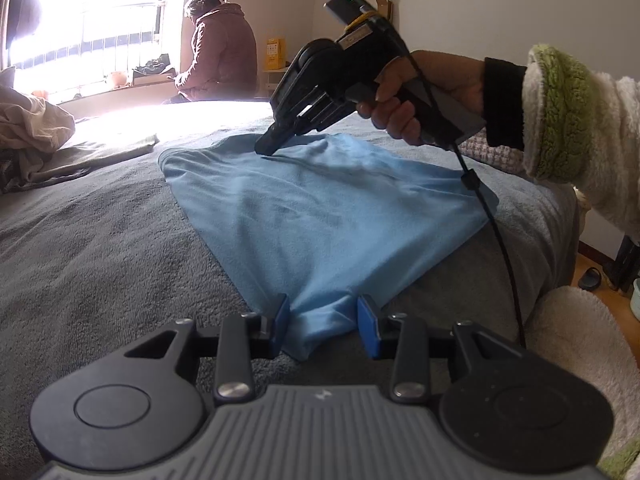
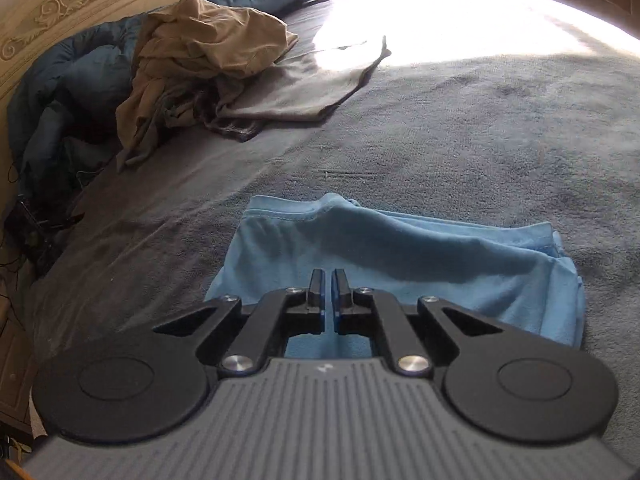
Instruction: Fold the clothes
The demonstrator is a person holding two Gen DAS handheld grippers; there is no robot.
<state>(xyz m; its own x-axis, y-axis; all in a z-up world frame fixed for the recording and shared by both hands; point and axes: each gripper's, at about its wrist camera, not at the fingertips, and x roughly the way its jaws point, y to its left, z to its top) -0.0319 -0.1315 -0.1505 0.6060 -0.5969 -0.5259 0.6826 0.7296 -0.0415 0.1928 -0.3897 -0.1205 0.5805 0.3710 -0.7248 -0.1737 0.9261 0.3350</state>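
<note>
shirt: light blue garment (image 1: 320,208) lying flat-ish on the grey blanket (image 1: 100,248), long side running away from the left gripper toward the right one

left gripper (image 1: 323,322): partly spread, a bunched corner of the cloth sits between the pads, can't tell if it's really pinched

right gripper (image 1: 269,145): fingers clenched together, tips down on the far edge, nothing visibly caught

nearest hand: right one's closer to that far hem, so I'd guess it drives the fold

- Your light blue garment (image 1: 320,216) is soft, matt knit cloth, lightly creased.
- The grey bed cover (image 1: 100,248) under it looks like rough, fuzzy terry.
- Your left tool (image 1: 323,320) is matt black plastic with shiny metal rivets and blue pads (image 1: 366,316).
- Your sleeve (image 1: 568,120) is thick, fluffy fleece.
- The headboard (image 2: 60,4) is carved, pale painted wood.
</note>
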